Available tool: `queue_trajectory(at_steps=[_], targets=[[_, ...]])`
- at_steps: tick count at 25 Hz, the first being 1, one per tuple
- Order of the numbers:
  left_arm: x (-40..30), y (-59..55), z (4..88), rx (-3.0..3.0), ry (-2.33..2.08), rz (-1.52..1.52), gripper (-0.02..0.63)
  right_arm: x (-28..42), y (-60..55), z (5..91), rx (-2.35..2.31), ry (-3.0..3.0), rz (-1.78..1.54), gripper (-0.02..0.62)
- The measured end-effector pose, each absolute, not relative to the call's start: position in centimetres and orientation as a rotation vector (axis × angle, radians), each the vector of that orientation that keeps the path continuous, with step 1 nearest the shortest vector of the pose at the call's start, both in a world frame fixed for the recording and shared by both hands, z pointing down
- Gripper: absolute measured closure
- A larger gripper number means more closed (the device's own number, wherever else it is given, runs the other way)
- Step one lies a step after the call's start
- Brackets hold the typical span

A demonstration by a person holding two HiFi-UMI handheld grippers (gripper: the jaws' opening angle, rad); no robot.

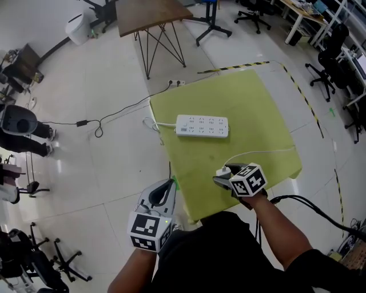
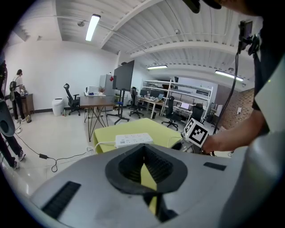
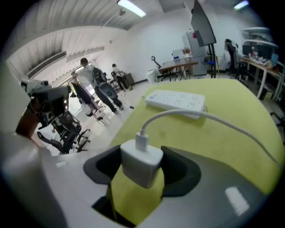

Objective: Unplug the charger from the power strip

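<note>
Charger (image 3: 141,162), a small white block, sits clamped between the dark fingers (image 3: 180,171) of the right gripper (image 1: 224,173), which press on its two sides, with a white cable (image 3: 209,116) plugged into its upper end. In the head view this gripper is low and right of centre, over the near part of the yellow-green worktop (image 1: 251,103), and the cable arcs from it toward the worktop's right edge. The charger is out of the white power strip (image 1: 202,126), which lies flat toward the upper middle of the worktop, well apart from the gripper. The strip's own white cord (image 1: 153,123) leaves its left end and drops over the worktop's left edge. The left gripper (image 1: 170,184) is in the lower left of the head view, just off the worktop's lower left corner. Its fingers (image 2: 127,162) are drawn close together with only a thin sliver of the yellow surface showing between them, and they hold nothing. Beyond the worktop, a black cable (image 1: 114,111) trails across the pale floor at the left, a wooden table (image 1: 151,14) on thin black legs stands at the top of the frame, and office chairs (image 1: 254,11) stand along the upper right.
</note>
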State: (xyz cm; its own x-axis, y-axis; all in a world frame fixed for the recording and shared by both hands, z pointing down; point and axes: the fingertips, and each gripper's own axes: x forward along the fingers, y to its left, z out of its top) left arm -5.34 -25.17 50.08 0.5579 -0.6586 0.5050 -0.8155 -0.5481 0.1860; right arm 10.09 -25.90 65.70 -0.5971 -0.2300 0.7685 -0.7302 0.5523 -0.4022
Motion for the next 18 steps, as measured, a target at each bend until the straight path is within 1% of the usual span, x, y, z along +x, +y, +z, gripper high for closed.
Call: queue_trajectory(at_steps=[3,7,18], targets=[[-4.7,-24.5,50.0,2.423,-1.15,0.533,0.6,9.8,-21.6,67.5,0.687,-2.03,0.958,0.322],[-4.5,-23.4,49.9,2.468,-1.108,0.544,0.6,10.4,-18.8,69.2,0.697,-1.942,0.88,0.322],[-6.0,-21.6,49.0,2.477,-1.126,0.561,0.6,11.4,-19.9,70.5,0.896,-1.915,0.818,0.319]])
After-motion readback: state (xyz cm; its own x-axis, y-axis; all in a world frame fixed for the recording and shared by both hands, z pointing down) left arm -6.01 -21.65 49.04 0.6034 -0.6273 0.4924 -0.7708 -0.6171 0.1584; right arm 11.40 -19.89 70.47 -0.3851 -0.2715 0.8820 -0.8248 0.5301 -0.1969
